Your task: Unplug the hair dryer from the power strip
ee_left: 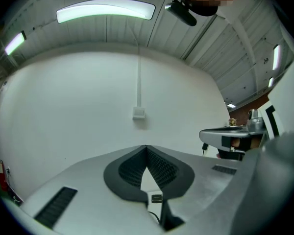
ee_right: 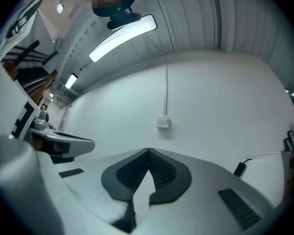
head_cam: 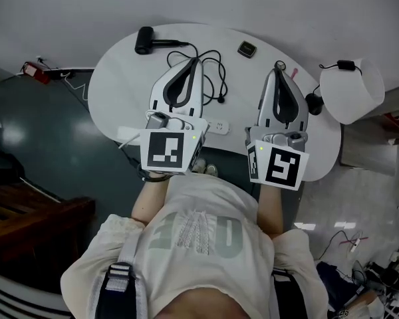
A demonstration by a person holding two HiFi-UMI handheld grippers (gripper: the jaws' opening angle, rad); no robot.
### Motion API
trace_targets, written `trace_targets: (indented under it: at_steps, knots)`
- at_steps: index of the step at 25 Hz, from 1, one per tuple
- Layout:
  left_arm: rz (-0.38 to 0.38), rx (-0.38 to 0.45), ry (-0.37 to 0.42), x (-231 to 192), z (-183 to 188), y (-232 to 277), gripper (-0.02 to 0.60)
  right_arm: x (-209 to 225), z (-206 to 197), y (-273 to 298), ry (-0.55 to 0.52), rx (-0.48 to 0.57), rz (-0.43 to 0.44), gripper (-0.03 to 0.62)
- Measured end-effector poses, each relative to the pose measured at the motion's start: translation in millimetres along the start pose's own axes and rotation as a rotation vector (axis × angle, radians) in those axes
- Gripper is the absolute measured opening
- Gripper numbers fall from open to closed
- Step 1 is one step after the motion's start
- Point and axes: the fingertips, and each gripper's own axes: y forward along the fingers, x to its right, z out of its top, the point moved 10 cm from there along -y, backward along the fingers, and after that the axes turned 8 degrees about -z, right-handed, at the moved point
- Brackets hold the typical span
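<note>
The left gripper [head_cam: 197, 60] and right gripper [head_cam: 278, 66] hover closed and empty, since the hair dryer [head_cam: 146, 40] looks already unplugged from the power strip [head_cam: 217, 126].

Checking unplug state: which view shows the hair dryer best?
Head view: the black hair dryer lies whole near the table's far left edge, its cord trailing right. Both gripper views face the wall; neither shows the dryer itself.

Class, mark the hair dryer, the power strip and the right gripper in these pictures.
hair dryer [head_cam: 145, 40], head view, on its black body.
power strip [head_cam: 217, 126], head view, on its white top face.
right gripper [head_cam: 278, 66], head view, at its closed fingertips.
</note>
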Motion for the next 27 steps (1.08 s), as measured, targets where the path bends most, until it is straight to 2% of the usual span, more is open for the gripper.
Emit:
trace_targets:
  at_steps: [5,15,19,27]
  knots:
    - [0.002,-0.057,0.015,1.1,-9.0,-9.6,0.005,-3.2,-7.7,-10.0,-0.008,-0.020,-0.006,0.005]
    - [0.012,-0.004,0.016,-0.9,-1.6,-5.7,0.006,-4.8,-12.4,-7.2,-0.015,-0.047,0.013,0.005]
    - [0.006,-0.014,0.000,0.8,-3.9,-7.7,0.005,-6.8,-13.5,-8.9,-0.024,-0.052,0.021,0.005]
    - [0.004,-0.014,0.019,0.0,-4.4,-1.4,0.006,-4.5,-13.7,-3.2,-0.017,-0.042,0.016,0.005]
